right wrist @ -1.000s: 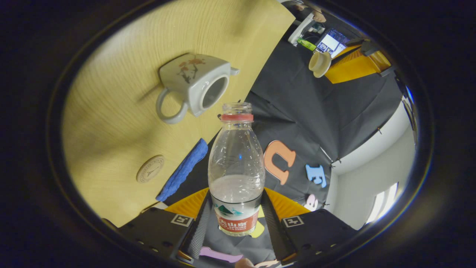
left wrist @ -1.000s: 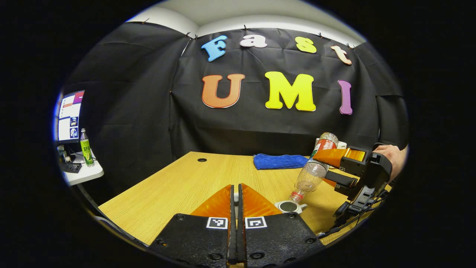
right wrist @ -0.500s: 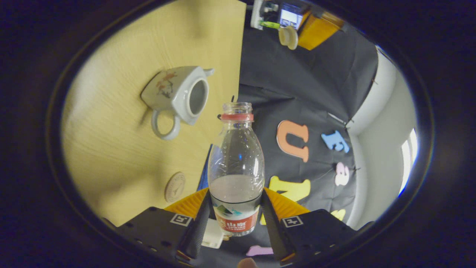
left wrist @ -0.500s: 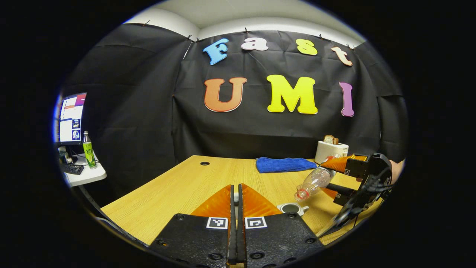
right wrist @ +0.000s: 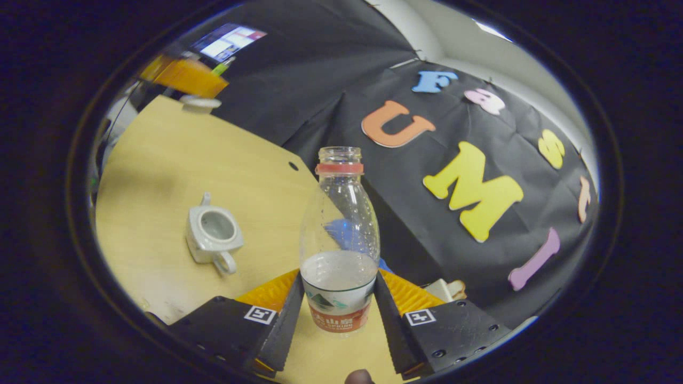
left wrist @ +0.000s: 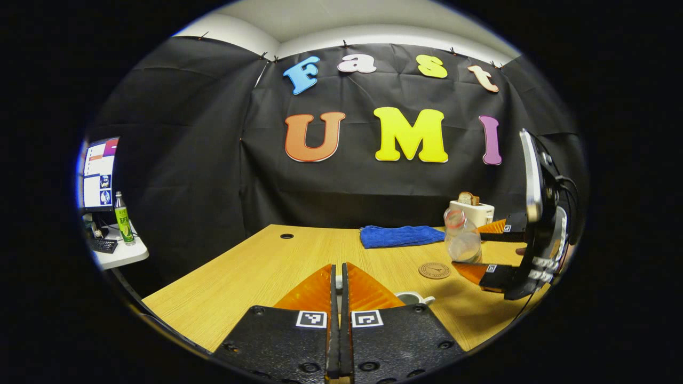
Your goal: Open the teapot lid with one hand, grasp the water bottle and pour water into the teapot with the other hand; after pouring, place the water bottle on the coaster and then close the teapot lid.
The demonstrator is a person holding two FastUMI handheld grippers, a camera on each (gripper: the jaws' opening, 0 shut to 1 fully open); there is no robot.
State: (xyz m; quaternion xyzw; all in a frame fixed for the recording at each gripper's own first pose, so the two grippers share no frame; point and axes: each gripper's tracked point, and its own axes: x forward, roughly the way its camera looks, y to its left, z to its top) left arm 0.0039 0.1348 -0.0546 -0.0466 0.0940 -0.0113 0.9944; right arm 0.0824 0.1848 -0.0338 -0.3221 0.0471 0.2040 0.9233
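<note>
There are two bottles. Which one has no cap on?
The clear water bottle held upright in the right gripper; its neck is open at the top. The green bottle on the side desk by the monitor is farther off and has its cap on.

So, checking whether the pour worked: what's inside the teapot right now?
The teapot stands lidless on the table, its mouth showing a pale grey interior. Whether water lies in it cannot be told. The water bottle, held by the right gripper, is upright, partly full.
</note>
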